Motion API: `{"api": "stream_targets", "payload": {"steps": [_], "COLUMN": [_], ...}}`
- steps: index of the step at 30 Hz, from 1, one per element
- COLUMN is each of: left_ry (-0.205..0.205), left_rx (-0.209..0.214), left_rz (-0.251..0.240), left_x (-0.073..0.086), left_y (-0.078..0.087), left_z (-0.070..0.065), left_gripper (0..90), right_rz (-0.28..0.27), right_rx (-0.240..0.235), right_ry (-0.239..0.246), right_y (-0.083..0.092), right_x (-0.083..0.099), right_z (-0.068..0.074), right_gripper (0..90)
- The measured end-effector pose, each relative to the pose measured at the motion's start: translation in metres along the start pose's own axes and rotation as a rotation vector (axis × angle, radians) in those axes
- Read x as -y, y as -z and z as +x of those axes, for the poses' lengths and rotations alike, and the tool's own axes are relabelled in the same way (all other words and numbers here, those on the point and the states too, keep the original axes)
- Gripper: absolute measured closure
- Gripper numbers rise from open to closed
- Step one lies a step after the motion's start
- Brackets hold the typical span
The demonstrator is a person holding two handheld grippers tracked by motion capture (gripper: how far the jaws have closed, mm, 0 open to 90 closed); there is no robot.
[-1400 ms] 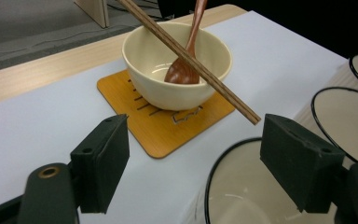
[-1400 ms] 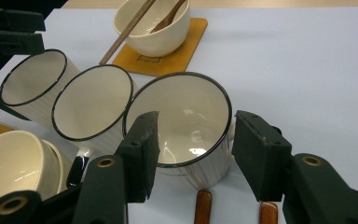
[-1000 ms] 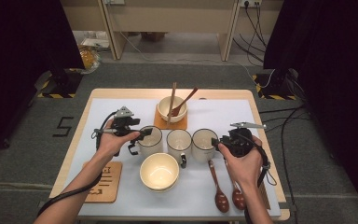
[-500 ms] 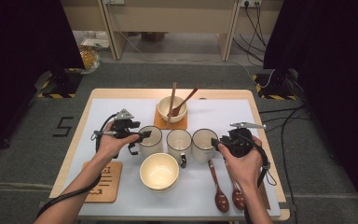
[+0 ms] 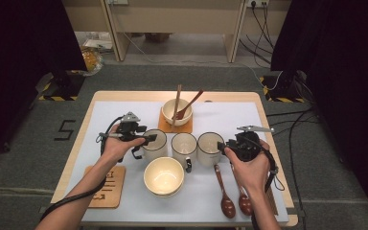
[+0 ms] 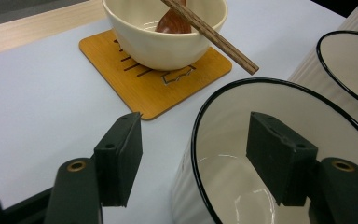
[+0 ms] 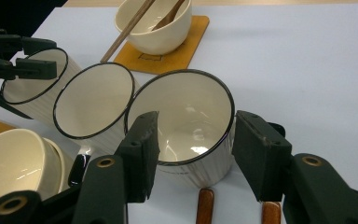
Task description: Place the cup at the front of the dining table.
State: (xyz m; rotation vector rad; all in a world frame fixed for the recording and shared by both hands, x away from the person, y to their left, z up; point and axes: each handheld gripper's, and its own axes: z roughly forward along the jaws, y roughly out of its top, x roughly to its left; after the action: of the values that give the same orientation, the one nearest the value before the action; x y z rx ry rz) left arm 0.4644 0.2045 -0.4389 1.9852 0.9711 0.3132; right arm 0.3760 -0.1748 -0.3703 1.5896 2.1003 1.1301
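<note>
The jaws of the left gripper (image 6: 193, 163) have just been closing across the rim of the left mug (image 6: 270, 154) (one jaw inside, one outside, not yet pressing). The right mug (image 7: 191, 126) is straddled by the right gripper (image 7: 193, 154), unchanged since before.

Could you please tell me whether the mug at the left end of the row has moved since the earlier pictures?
No. The left mug sits at the same spot beside the middle mug, below the orange coaster, as before.
</note>
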Motion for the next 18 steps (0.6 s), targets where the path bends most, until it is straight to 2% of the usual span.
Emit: {"api": "stream_targets", "payload": {"steps": [7, 18], "left_ry": [-0.004, -0.007], "left_rx": [0.001, 0.009], "left_rz": [0.019, 0.060], "left_x": [0.0020, 0.0012], "left_y": [-0.0016, -0.0051], "left_z": [0.0015, 0.0016], "left_gripper": [39.2, 49.4], "right_rz": [-0.002, 0.001], "right_rx": [-0.002, -0.003], "right_ry": [-0.001, 0.000], "right_y": [0.0003, -0.0005], "right_x": [-0.0001, 0.0001], "right_z": [-0.0003, 0.0007], "right_gripper": [50.2, 50.2]}}
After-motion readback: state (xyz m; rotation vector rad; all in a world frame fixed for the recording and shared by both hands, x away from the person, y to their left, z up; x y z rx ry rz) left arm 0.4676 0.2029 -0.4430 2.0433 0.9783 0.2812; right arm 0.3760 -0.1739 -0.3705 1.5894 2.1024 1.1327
